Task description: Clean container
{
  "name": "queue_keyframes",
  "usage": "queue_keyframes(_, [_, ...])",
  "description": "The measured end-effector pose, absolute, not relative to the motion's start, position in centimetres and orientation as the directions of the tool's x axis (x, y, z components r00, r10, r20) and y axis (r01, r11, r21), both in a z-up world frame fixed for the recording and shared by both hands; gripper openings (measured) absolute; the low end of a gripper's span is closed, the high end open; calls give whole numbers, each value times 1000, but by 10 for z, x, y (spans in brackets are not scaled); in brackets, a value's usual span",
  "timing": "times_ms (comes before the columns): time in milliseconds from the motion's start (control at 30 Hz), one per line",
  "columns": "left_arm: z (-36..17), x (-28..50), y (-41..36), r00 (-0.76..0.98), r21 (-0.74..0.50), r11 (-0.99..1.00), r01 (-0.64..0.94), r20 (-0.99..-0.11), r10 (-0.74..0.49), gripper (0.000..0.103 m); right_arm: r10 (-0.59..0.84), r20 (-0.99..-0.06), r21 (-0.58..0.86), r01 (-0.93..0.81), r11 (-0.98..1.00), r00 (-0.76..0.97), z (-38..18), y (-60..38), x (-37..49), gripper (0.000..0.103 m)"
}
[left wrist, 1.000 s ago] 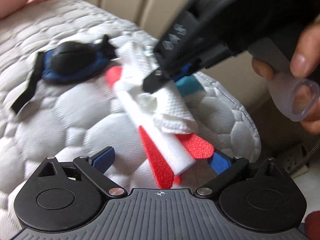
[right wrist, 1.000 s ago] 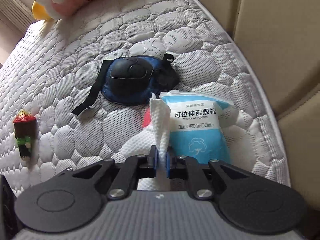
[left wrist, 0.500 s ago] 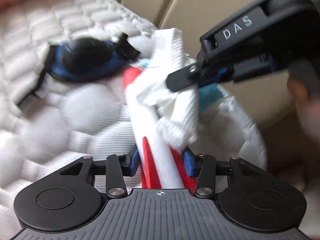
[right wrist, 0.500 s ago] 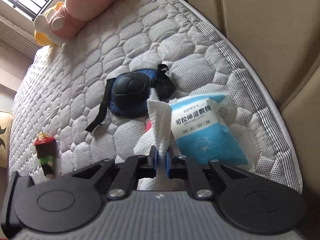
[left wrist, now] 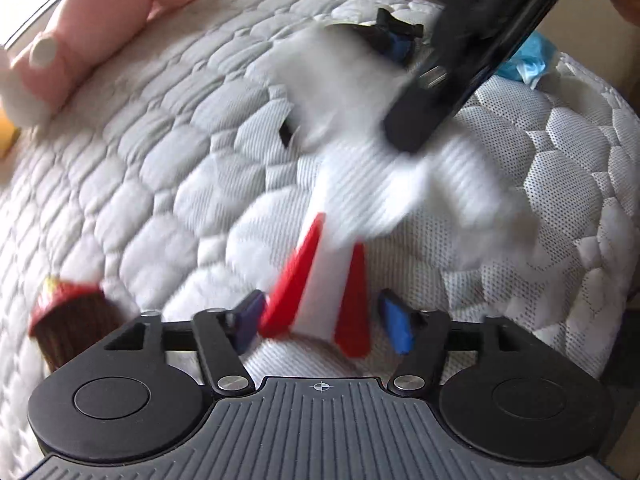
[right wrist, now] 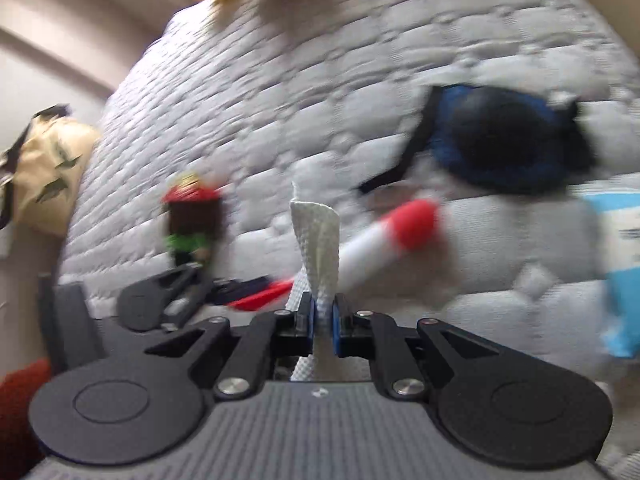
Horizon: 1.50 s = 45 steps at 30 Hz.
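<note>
Quilted mattress (left wrist: 168, 168) under my tools | left gripper (left wrist: 320, 320) jaws just reopening, rocket-shaped container (left wrist: 324, 292) between but unclamped | right gripper (right wrist: 323, 316) pinching wipe (right wrist: 318, 240) | container probably light, stiff, slick: hold white body above red fins | wipe soft.

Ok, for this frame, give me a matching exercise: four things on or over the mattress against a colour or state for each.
A paper towel
B rocket-shaped container
C eye mask
D figurine

1 blue and black
2 pinched in the shut right gripper
3 red hat, green body
4 white with a red nose

Pairs: A-2, B-4, C-1, D-3
</note>
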<state>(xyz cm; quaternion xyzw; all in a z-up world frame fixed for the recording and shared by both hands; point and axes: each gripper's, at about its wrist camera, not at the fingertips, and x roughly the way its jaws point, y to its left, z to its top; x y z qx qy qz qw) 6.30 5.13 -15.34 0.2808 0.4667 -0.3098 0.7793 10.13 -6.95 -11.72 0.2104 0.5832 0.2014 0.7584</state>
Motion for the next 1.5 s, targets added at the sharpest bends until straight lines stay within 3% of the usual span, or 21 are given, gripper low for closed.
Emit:
queue_keyframes(100, [-155,62,55,359,102,686,720,-901,-243,79,585,-790,580,-83,810,183,-129,-46,110,10])
queue_keyframes(167, [-155,67,56,337,53,714,698,-904,-262,86,545,-820,543,-63,837,177,-138,-44,116,10])
queue_keyframes(267, [-154,75,57,307,2,745,667,-912,-272,87,486,-848,502,29,864,214,-145,-69,122,10])
queue_keyframes(533, [-154,83,59,295,-19,763,646,-915,-273,90,350,-907,396,192,898,234,-160,-129,118,11])
queue_keyframes(833, [-142,94,49,320,9,767,642,-912,-257,93,345,-904,402,231,886,251,-163,-147,107,11])
queue_keyframes(1033, [-141,99,32,318,2,735,678,-903,-291,93,280,-902,352,186,917,329,-133,-155,105,11])
queue_keyframes(1233, [-137,47,6,276,16,601,799,-898,-343,94,370,-840,427,63,902,398,-100,-132,121,11])
queue_keyframes(1400, [-135,15,-5,271,38,539,842,-892,-361,96,500,-822,515,-21,857,273,-120,-85,128,10])
queue_keyframes(1500, [-131,11,-6,259,14,536,844,-886,-384,97,488,-846,497,-14,868,213,-136,-74,123,10])
